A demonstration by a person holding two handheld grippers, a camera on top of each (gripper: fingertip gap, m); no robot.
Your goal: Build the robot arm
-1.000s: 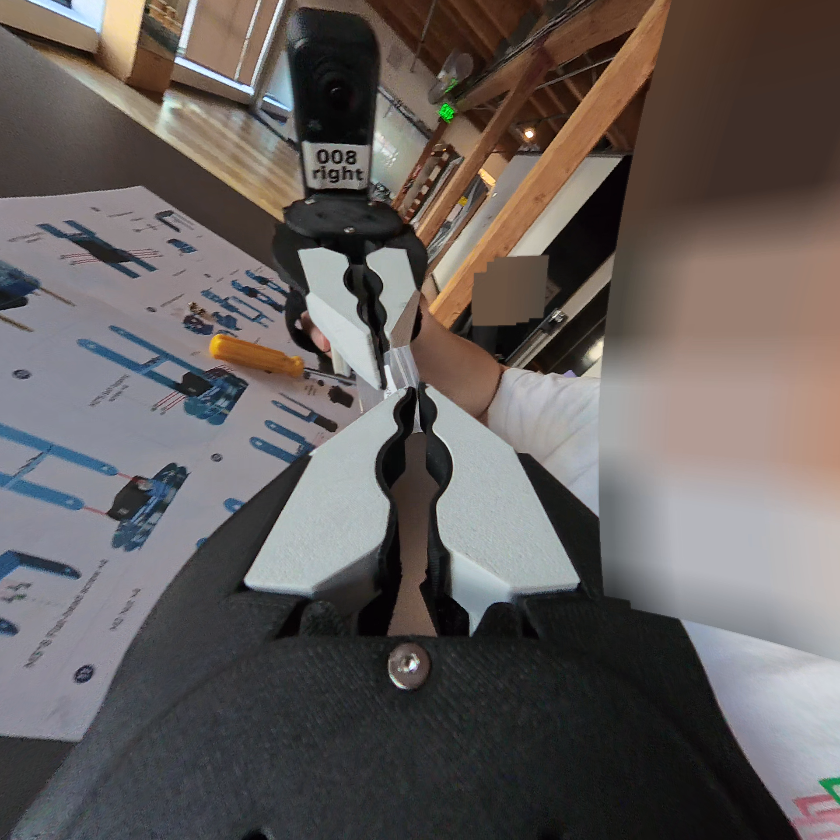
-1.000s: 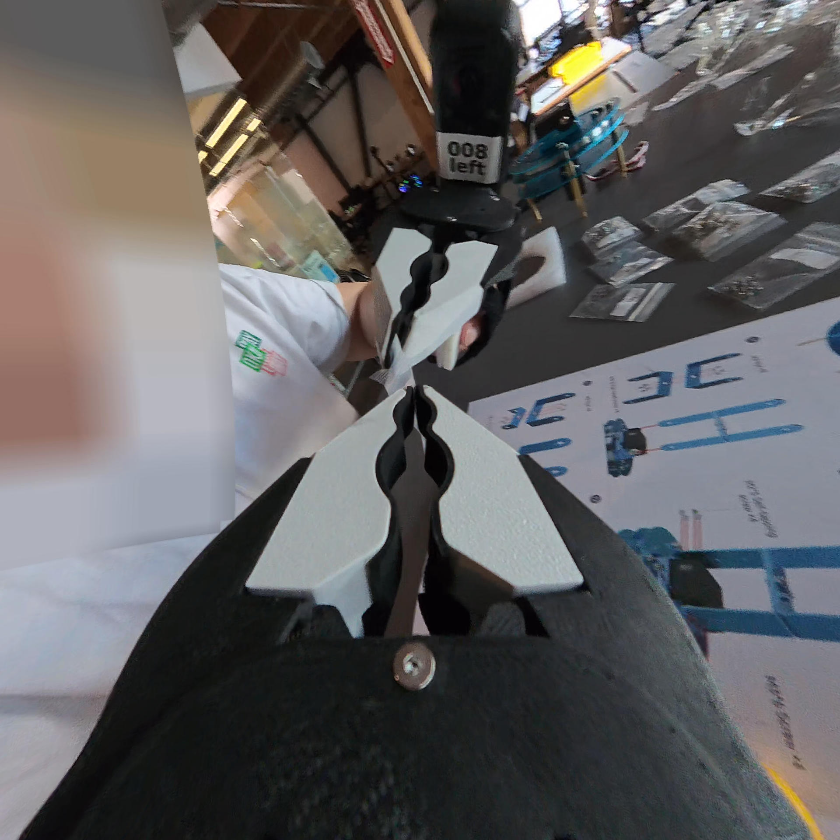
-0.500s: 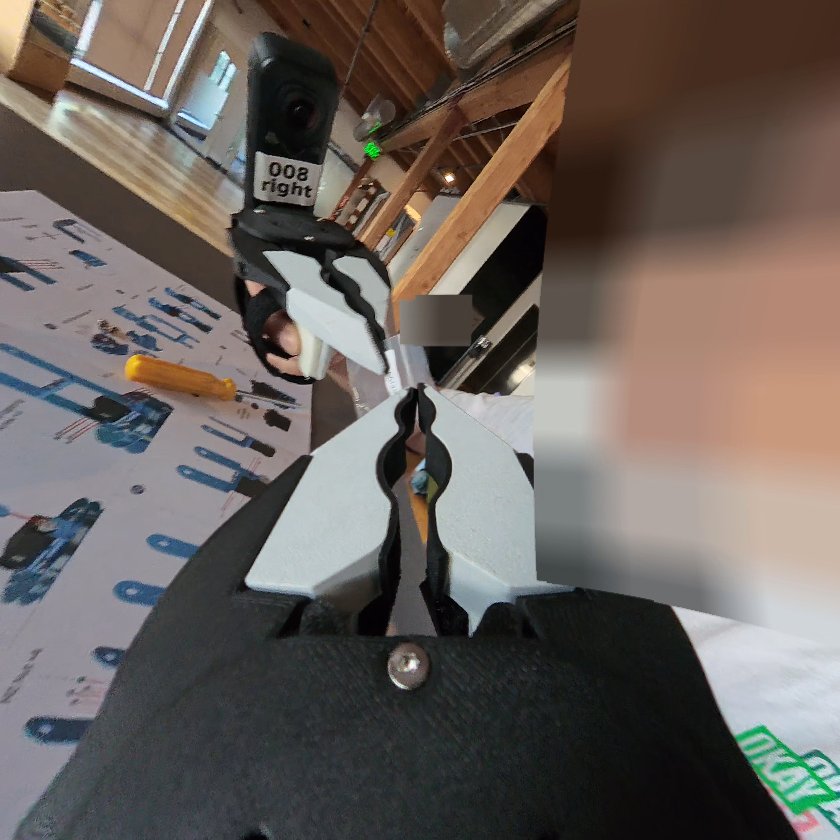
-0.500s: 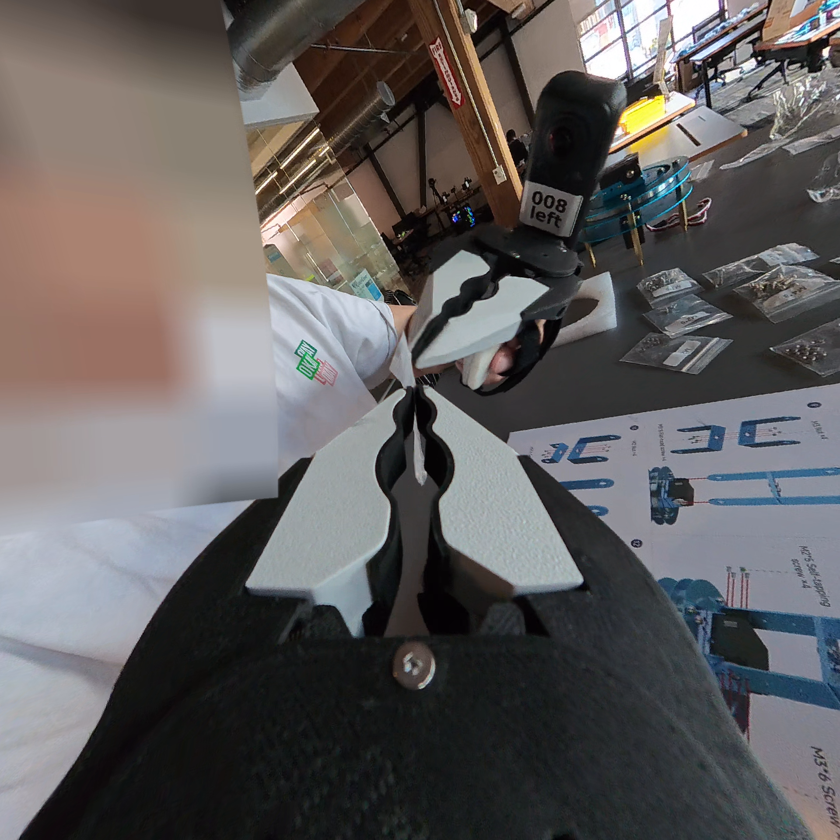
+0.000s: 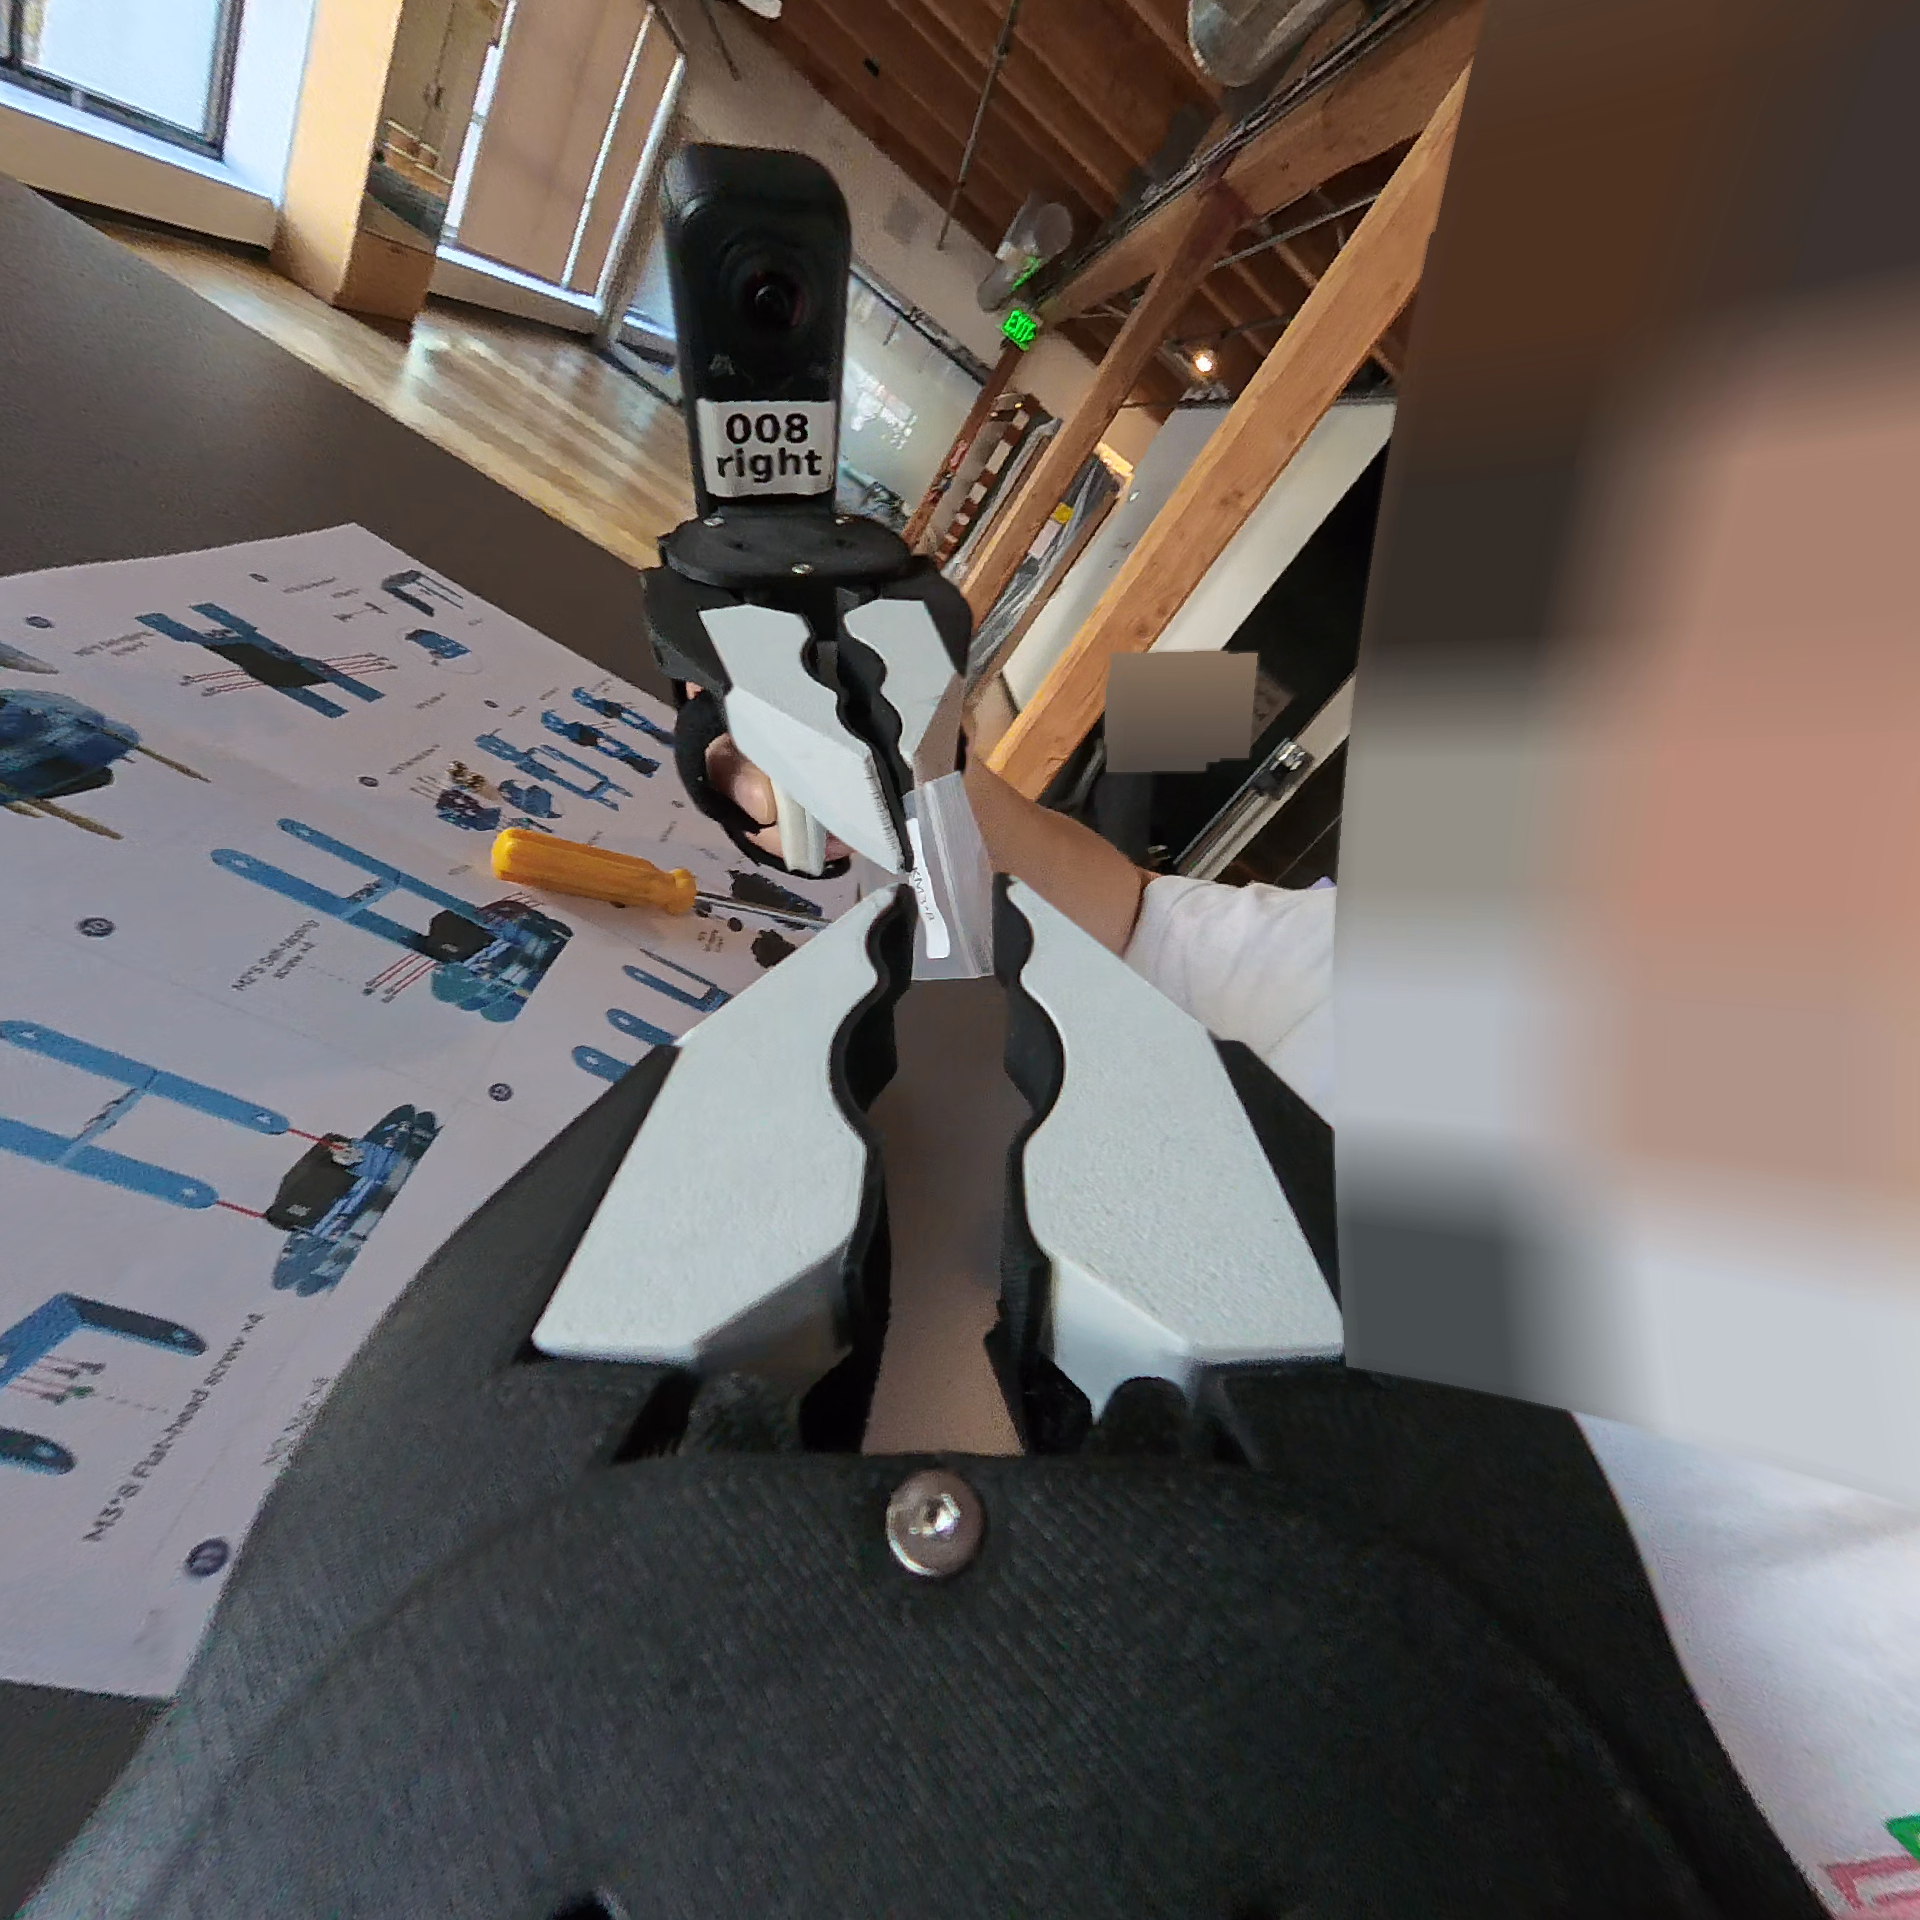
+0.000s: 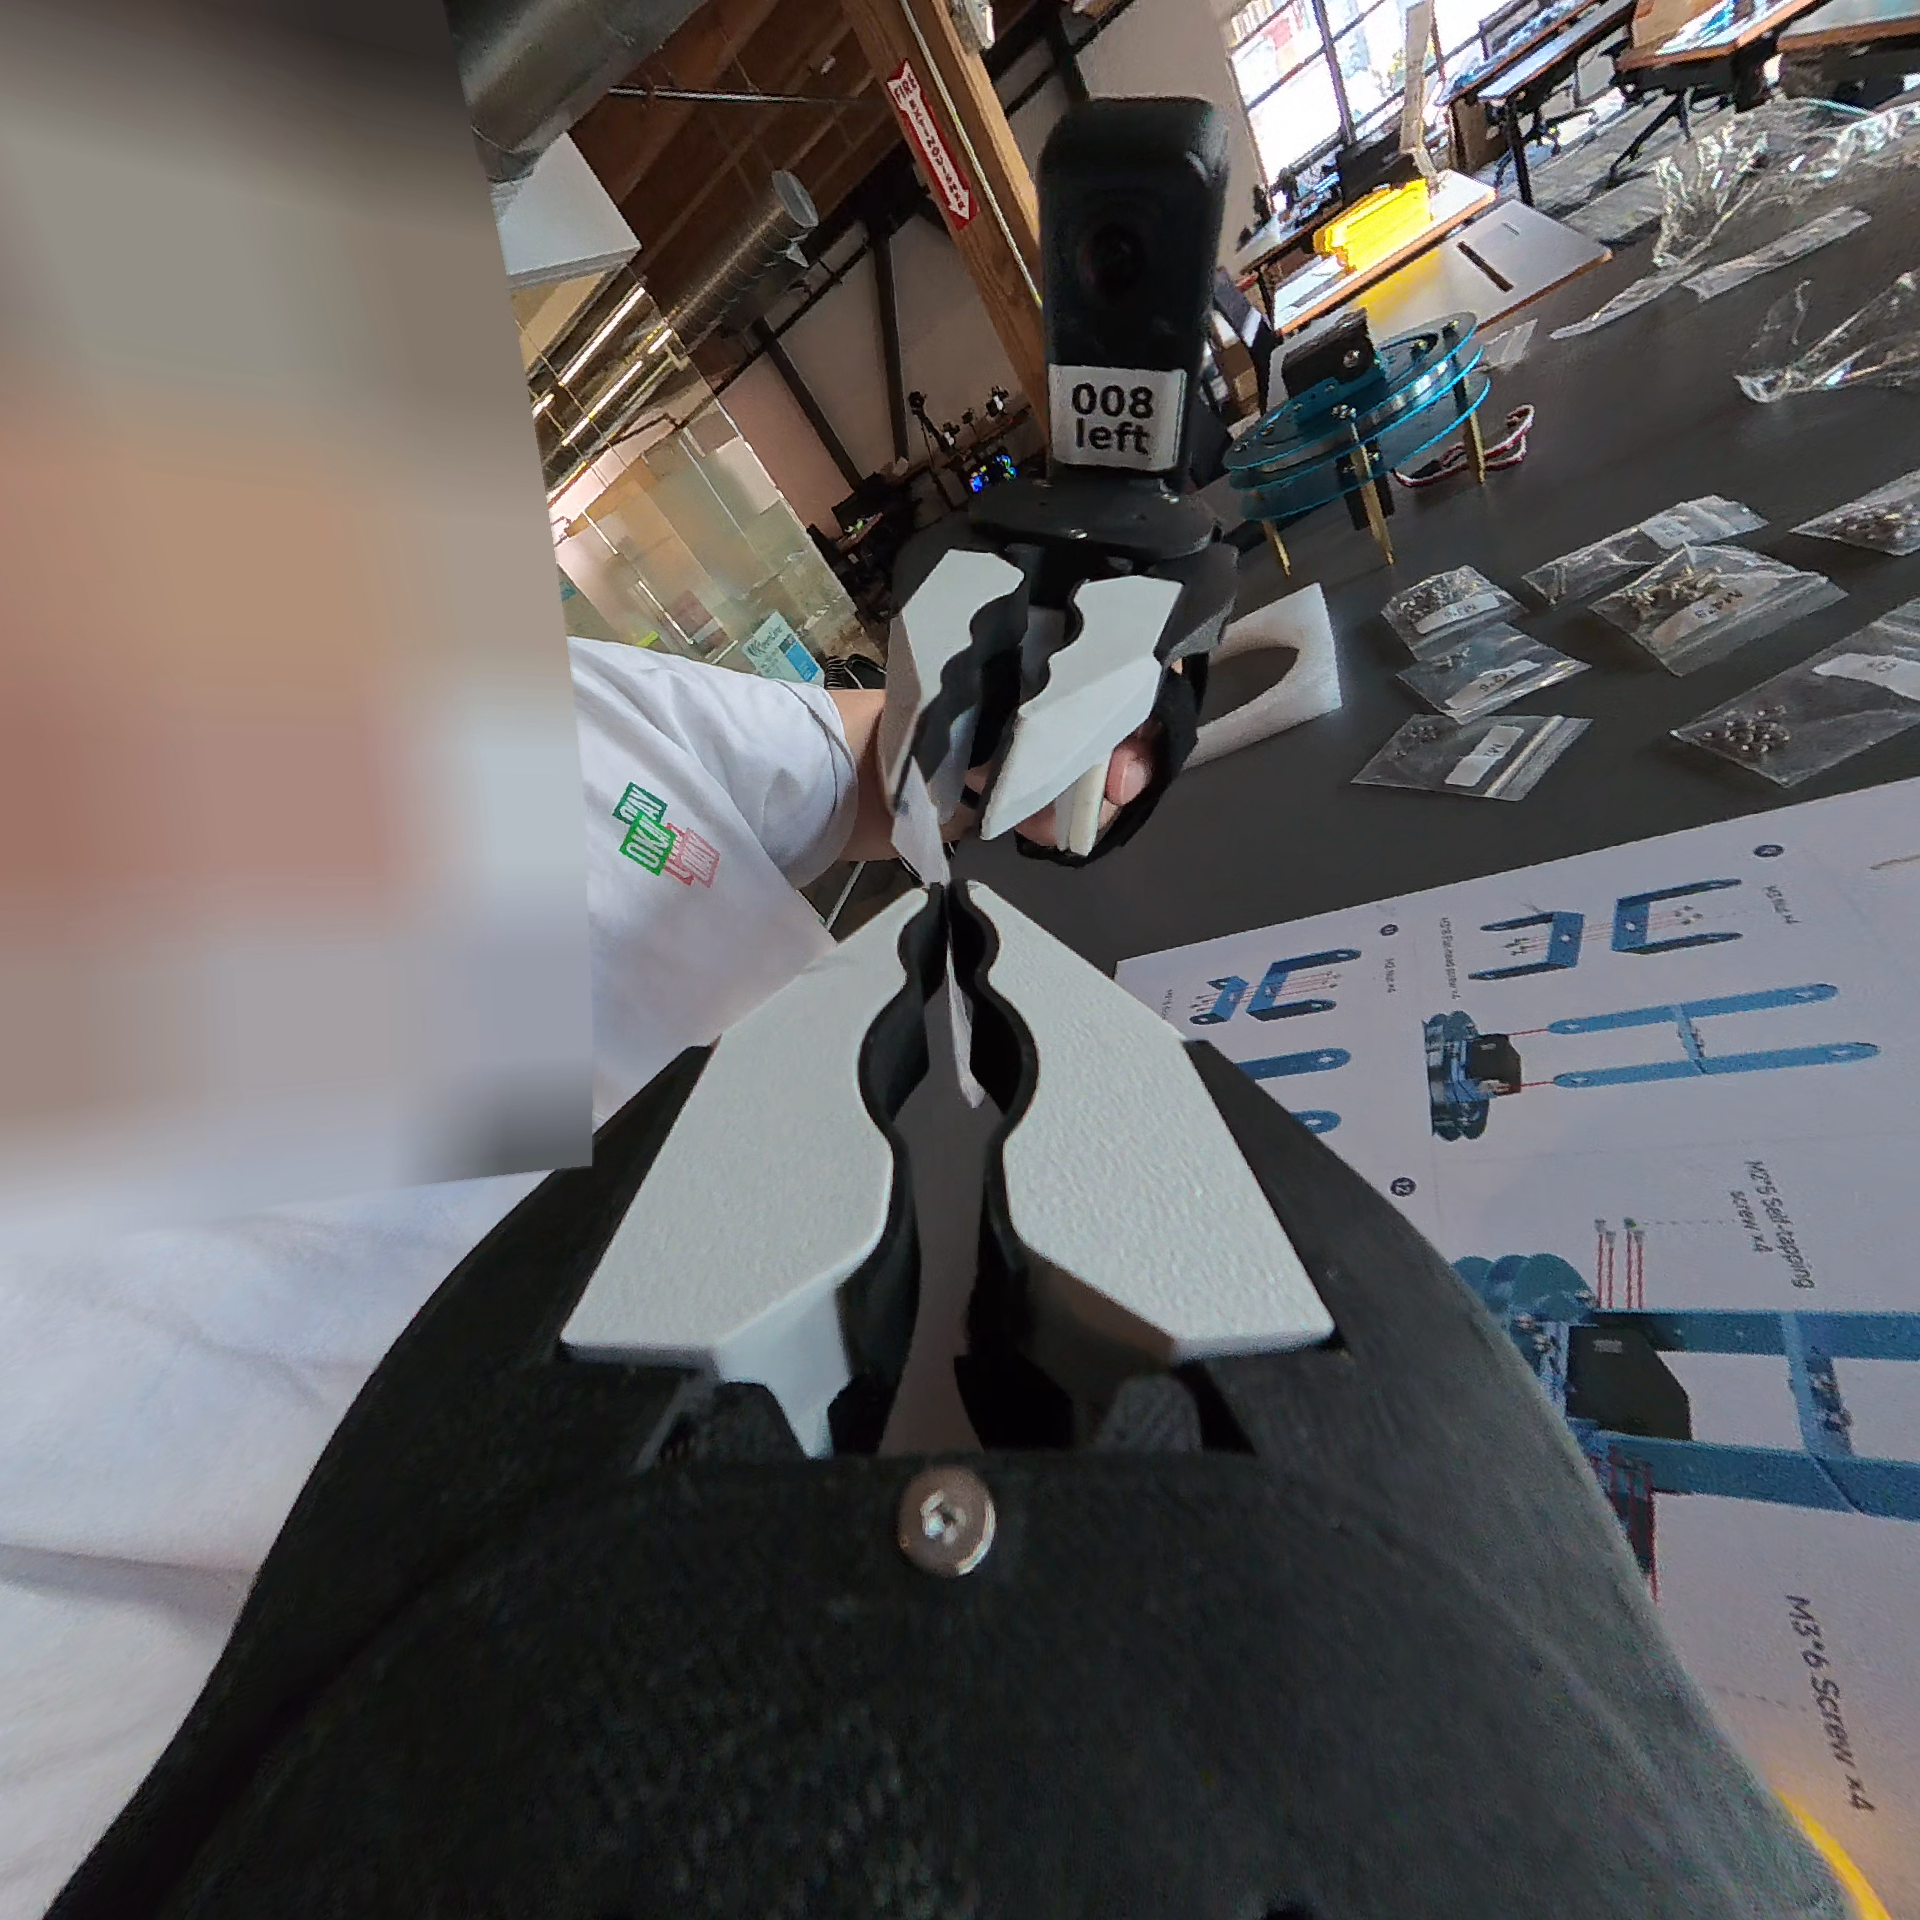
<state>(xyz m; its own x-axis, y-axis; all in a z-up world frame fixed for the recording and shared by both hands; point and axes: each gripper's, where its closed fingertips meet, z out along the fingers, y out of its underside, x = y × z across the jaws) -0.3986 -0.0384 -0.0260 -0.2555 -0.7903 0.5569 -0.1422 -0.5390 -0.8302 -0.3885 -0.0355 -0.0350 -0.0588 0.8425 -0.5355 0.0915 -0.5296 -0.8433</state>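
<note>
Your right gripper [image 6: 948,891] is pinching the small clear bag [image 5: 948,891]; your left gripper [image 5: 945,896] is standing apart around it.

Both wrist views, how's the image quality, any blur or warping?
Left wrist view: the left tongs and small clear bag are sharp; the instruction sheet blurs and bends toward the edge. Right wrist view: the right tongs are crisp; bright windows wash out the background.

A white label [image 5: 767,445] marks each camera [image 5: 756,260]; captions cover the instruction sheet [image 5: 156,862].
</note>
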